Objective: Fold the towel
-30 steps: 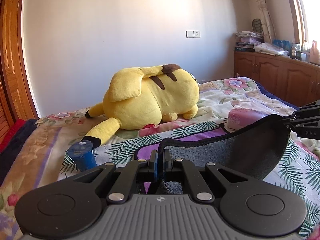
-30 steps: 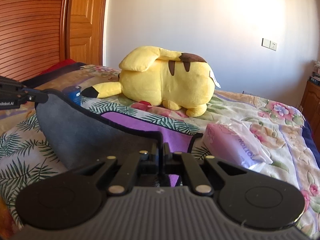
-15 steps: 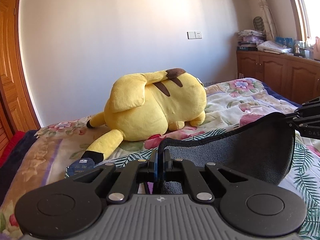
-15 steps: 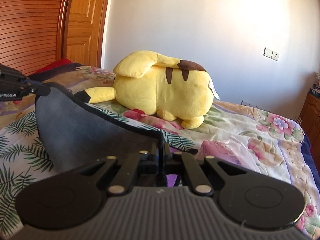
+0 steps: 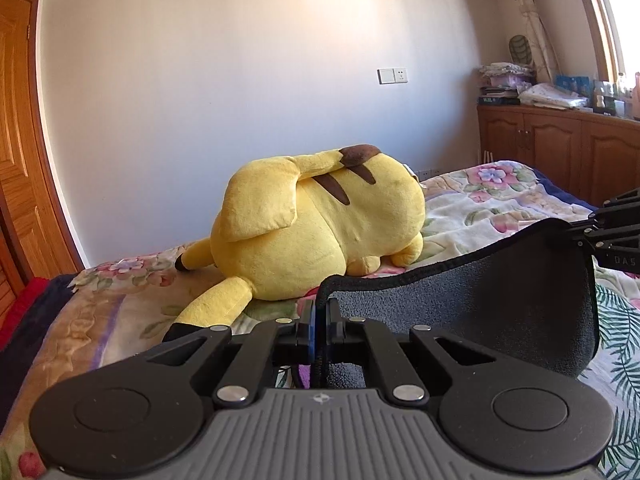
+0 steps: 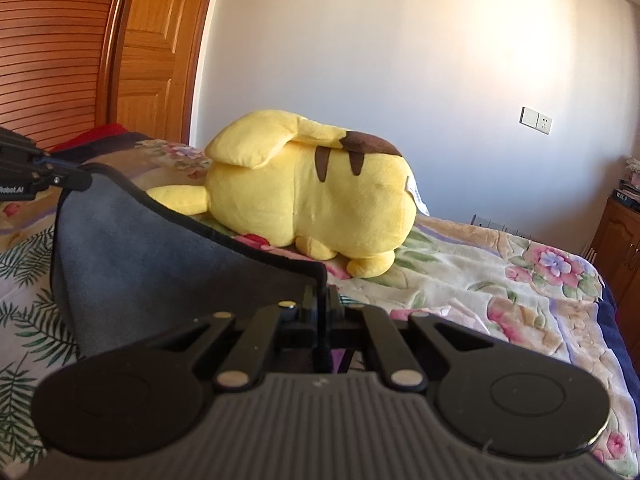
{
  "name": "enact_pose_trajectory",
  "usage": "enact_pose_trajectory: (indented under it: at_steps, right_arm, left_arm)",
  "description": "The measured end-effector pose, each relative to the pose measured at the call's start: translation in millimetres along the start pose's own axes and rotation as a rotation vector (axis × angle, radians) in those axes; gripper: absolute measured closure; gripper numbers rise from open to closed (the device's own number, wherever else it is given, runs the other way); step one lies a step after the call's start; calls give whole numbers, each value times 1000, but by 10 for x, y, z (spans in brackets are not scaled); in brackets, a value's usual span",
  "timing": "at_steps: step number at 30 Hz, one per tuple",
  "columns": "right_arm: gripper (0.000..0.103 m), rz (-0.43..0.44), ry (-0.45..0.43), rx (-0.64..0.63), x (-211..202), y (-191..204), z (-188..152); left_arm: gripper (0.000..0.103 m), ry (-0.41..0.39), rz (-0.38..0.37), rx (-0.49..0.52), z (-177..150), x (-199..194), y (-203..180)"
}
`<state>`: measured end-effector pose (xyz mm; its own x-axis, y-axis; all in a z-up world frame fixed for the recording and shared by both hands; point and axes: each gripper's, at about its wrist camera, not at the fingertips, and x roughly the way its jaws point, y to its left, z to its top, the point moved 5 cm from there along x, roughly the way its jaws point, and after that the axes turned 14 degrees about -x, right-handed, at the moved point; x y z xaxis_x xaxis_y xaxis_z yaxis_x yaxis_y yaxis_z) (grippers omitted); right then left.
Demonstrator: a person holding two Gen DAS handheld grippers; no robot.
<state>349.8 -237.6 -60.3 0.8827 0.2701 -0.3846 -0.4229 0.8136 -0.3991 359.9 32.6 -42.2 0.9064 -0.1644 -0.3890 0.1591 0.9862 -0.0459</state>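
A dark grey towel (image 5: 480,300) with a black hem hangs stretched between both grippers above the bed. My left gripper (image 5: 319,308) is shut on one top corner of it. My right gripper (image 6: 320,292) is shut on the other top corner, with the towel (image 6: 152,256) sagging away to the left. The right gripper shows at the right edge of the left wrist view (image 5: 608,232); the left gripper shows at the left edge of the right wrist view (image 6: 44,172). The towel's lower part is hidden behind the gripper bodies.
A big yellow plush toy (image 5: 320,232) lies on the flowered bedspread (image 6: 500,280) just beyond the towel. A wooden door (image 6: 152,52) stands at the left, wooden cabinets (image 5: 560,148) with clutter at the right. A palm-leaf sheet (image 6: 24,280) lies under the towel.
Both grippers have lifted the towel higher and carried it forward toward the plush toy. The blue can, the pink packet and the purple cloth have dropped out of sight.
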Motion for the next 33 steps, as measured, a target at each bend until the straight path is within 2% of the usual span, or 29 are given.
enact_pose_trajectory:
  at_steps: [10, 24, 33]
  right_arm:
    - [99, -3, 2, 22, 225, -87, -61]
    - [99, 12, 28, -18, 671, -34, -235]
    - [99, 37, 87, -28, 968, 22, -430]
  left_arm:
    - [103, -5, 19, -10, -4, 226, 83]
    - [103, 30, 45, -14, -245, 779, 199]
    - [103, 87, 63, -13, -525, 1139, 270]
